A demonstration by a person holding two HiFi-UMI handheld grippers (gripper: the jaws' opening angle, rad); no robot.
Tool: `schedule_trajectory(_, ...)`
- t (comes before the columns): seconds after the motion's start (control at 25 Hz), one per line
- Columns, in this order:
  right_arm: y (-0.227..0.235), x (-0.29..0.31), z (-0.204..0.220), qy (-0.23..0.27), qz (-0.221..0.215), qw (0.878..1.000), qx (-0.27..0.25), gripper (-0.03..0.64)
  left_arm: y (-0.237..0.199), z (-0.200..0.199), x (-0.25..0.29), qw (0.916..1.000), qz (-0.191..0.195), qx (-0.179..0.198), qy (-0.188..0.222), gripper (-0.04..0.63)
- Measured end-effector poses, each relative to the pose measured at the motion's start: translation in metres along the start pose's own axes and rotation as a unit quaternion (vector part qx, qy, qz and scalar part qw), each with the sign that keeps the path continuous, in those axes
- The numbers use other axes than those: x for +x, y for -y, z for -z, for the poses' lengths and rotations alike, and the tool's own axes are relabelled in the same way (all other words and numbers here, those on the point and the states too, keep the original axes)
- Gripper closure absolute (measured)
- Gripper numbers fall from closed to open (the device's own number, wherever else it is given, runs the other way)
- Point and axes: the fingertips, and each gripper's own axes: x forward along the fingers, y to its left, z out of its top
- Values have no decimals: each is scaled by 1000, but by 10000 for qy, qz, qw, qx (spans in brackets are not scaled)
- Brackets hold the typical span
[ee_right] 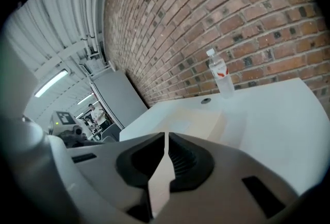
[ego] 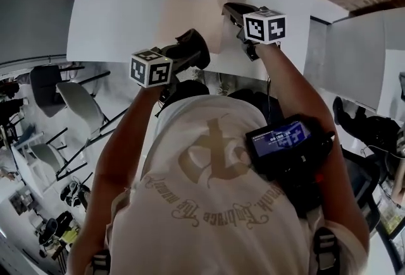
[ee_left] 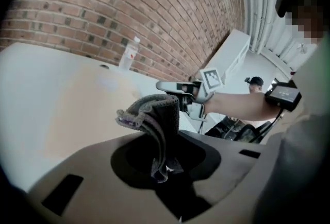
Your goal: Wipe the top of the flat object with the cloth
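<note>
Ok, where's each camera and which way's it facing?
Head view: on the head, steeply down at white table; shirt, arms, left gripper, right gripper show.
Left gripper view: along its jaws, shut on grey cloth, toward brick wall; right arm shows.
Right gripper view: along shut jaws toward clear plastic bottle.
All share tan flat sheet.

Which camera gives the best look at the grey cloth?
The left gripper view: the cloth hangs in the middle of it, pinched in the left tongs, with its folds plain to see. The head view shows only a dark lump at those tongs, too dim to tell as cloth. The right gripper view does not show it.
</note>
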Motion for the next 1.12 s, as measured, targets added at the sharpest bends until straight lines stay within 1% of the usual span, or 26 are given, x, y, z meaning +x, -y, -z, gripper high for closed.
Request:
schedule_trajectory(0.12,-10,-15,-18,266,-106,9993,-221,583,-22,-24,-19,9973,-527,-61,505,492)
schedule_trajectory(0.2,-14,-24,-27,421,-154,9986,-296,588,-34,-39,-29,9936,-774,-81,820,492)
schedule_trajectory(0.28,-19,-32,-35,539,-192,9973,-459,592,-42,-52,-38,9896,-945,-48,1087,492)
schedule_trajectory(0.4,-29,-47,-37,639,-292,9948,-742,595,-41,-64,-46,9843,-1058,58,1410,492)
schedule_trajectory(0.48,-32,-58,-35,716,-366,9931,-848,595,-36,-68,-47,9815,-1076,139,1576,492)
schedule_trajectory(0.56,-33,-68,-31,788,-414,9922,-876,595,-30,-68,-44,9808,-1000,175,1665,491)
schedule_trajectory(0.72,-34,-83,-17,813,-391,9919,-895,595,-19,-61,-39,9815,-870,280,1684,492)
schedule_trajectory(0.92,-34,-92,0,846,-276,9933,-738,595,-18,-56,-39,9816,-764,274,1731,492)
schedule_trajectory(1.12,-31,-94,5,945,-139,9931,-680,595,-16,-55,-38,9825,-664,440,1684,492)
